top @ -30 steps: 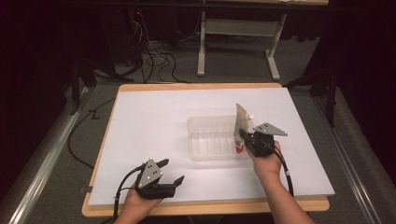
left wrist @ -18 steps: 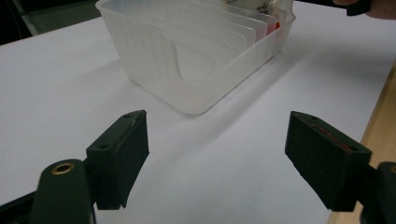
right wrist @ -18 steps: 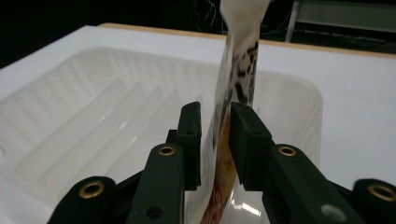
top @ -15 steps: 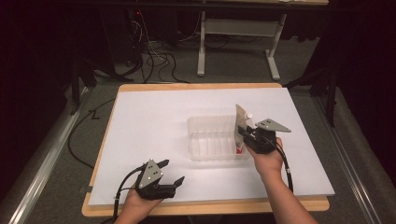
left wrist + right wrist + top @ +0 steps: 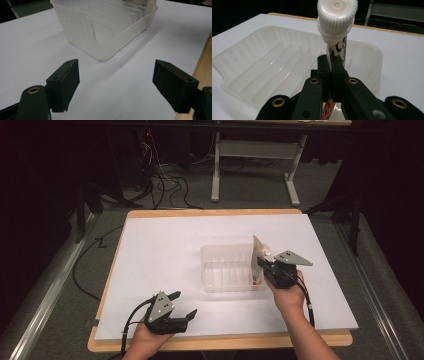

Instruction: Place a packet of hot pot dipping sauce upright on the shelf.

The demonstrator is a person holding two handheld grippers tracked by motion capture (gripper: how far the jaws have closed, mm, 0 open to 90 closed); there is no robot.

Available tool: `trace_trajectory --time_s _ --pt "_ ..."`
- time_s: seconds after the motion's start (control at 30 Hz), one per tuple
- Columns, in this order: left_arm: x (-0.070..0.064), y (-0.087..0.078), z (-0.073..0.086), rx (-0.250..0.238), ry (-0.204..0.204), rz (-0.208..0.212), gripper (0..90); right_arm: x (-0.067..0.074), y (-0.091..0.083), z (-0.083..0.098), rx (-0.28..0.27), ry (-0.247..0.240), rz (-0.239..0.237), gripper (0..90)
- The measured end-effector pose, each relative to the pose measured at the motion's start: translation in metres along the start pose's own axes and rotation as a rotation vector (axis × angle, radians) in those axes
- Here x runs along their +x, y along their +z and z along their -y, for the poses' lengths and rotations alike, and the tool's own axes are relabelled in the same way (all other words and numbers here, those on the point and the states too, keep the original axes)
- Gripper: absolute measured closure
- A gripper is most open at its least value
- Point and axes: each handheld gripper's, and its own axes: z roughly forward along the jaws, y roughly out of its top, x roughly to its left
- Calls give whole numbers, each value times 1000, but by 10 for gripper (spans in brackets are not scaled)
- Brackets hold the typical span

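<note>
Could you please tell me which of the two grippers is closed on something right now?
The right gripper, at the clear plastic slotted bin: it pinches a flat white-capped tube. The left gripper rests near the table's front edge with jaws wide apart, holding nothing.

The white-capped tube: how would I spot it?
On the white table stands a clear ribbed tray. At its right end the right gripper pinches a flat tube, cap up. Its white ridged cap and black lettering mark it out.
</note>
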Motion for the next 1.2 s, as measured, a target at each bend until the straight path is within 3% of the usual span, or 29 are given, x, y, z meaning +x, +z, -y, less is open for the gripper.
trace_trajectory --time_s 0.37,0.67,0.93,1.17,1.2 --pt "0 2 0 5 3 2 222 7 -8 16 -14 -7 -11 899" --pt "1 2 0 -1 -4 2 222 5 -10 16 -3 -9 -27 866" --pt "2 2 0 -3 -4 4 223 4 -17 9 -26 -4 -60 626" --pt "3 1 0 -2 -5 1 222 5 -29 0 -37 -22 -128 409" --pt "3 1 0 -2 -7 2 222 5 -29 0 -37 -22 -128 409"
